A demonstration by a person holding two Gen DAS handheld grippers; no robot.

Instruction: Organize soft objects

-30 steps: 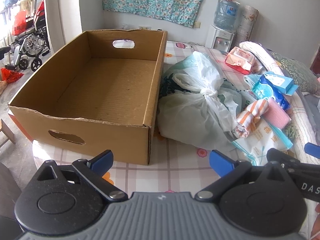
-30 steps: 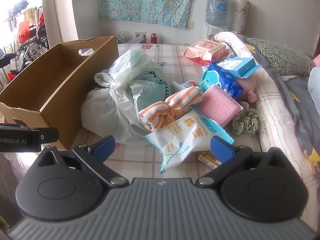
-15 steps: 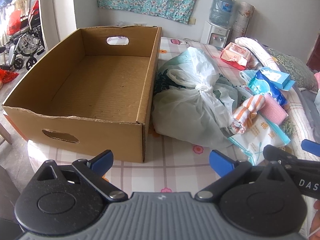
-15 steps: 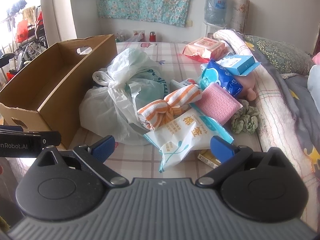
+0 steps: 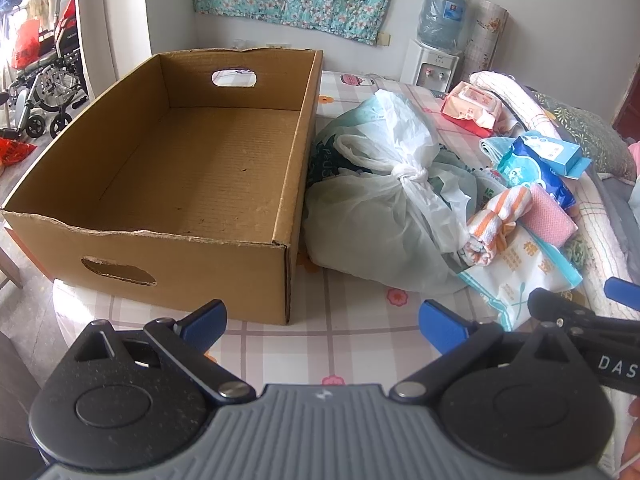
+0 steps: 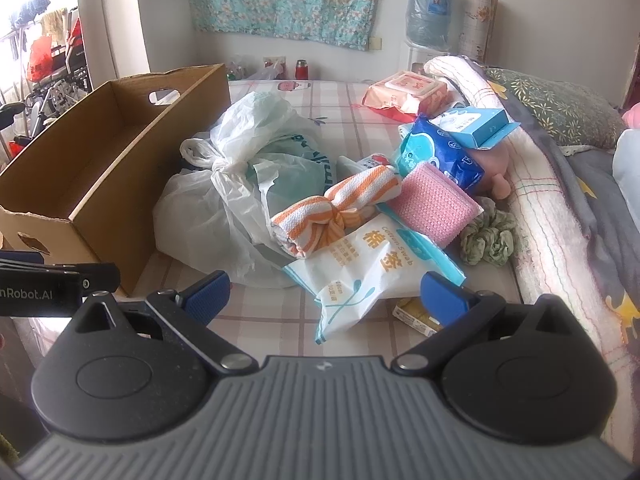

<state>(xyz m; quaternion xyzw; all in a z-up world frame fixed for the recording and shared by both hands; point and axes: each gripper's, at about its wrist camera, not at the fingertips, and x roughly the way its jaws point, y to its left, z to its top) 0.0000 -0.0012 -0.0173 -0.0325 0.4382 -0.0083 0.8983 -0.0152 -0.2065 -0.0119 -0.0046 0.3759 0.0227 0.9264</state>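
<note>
Brown corrugated cardboard made up the open box (image 5: 192,168), which stood empty on the left of the checked bed sheet (image 5: 360,344), its right wall touching the knotted white plastic bag (image 5: 384,216). The soft things lay heaped to the right of that bag: an orange-and-white striped rolled towel (image 6: 336,212), a pink knitted cloth (image 6: 436,208), a white cotton-swab packet (image 6: 360,268), a blue tissue pack (image 6: 436,152) and a green scrunchie (image 6: 486,238). The left hand-held gripper (image 5: 322,320) hovered near the box's front corner with its blue pads spread apart and nothing between them; the right hand-held gripper (image 6: 326,290) hung just before the swab packet, equally spread and empty. No item looked sorted yet. The towel, lying on top, seemed the easiest first pick: closing across its tied middle would likely keep it from unrolling. The box's torn front rim sat low and its floor was bare, leaving ample room, though a carry from the heap would have to clear the bulging bag and the side wall.
</note>
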